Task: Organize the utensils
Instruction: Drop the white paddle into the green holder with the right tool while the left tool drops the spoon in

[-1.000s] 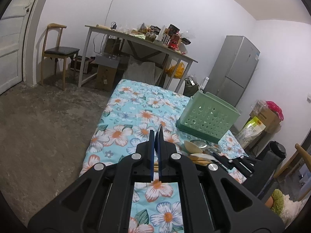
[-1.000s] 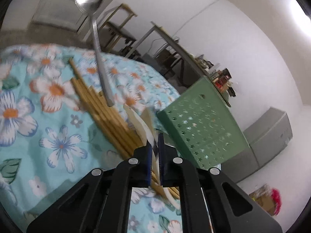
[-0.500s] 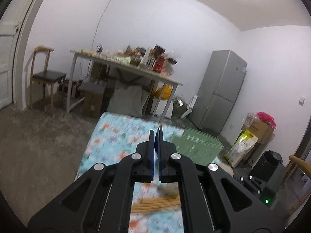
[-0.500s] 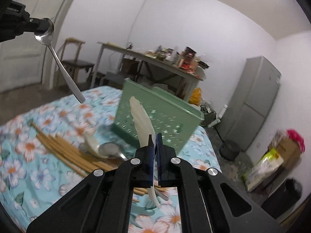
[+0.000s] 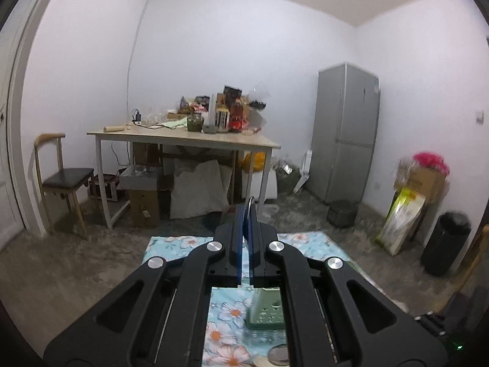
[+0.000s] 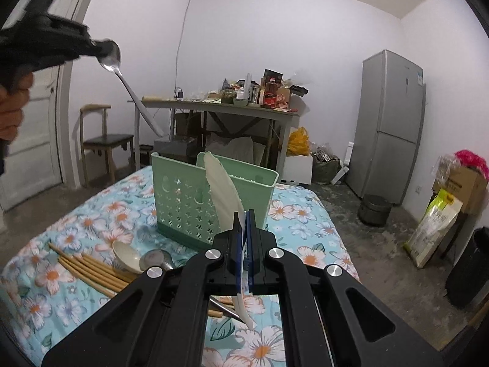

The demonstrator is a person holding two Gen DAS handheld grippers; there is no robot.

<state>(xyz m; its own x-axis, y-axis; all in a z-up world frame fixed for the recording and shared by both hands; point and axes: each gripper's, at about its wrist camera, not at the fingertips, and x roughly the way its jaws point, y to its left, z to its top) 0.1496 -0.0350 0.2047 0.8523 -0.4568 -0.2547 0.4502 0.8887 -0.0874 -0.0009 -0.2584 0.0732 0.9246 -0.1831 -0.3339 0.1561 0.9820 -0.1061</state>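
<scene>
My right gripper [image 6: 243,214] is shut on a cream spoon [image 6: 221,189], its bowl up in front of the green perforated basket [image 6: 195,202]. My left gripper [image 5: 244,211] is shut on a metal spoon, whose bowl edge [image 5: 250,205] sticks out past the tips. In the right wrist view the left gripper [image 6: 101,49] is high at the upper left, and the metal spoon [image 6: 134,98] hangs down with its handle toward the basket. The basket shows low under the left gripper [image 5: 264,312]. Wooden chopsticks [image 6: 91,272], another cream spoon [image 6: 126,255] and a metal spoon [image 6: 156,260] lie on the floral cloth.
The floral cloth [image 6: 91,223] covers a low table. Behind stand a cluttered table [image 6: 232,107], a chair [image 6: 104,140], a grey fridge [image 6: 388,128], a door [image 6: 39,122], boxes and bags [image 6: 452,189] and a black bin [image 6: 470,269].
The left gripper has risen and tilted up, so its view went from the cloth to the room. The right gripper lifted the cream spoon off the cloth, up in front of the basket.
</scene>
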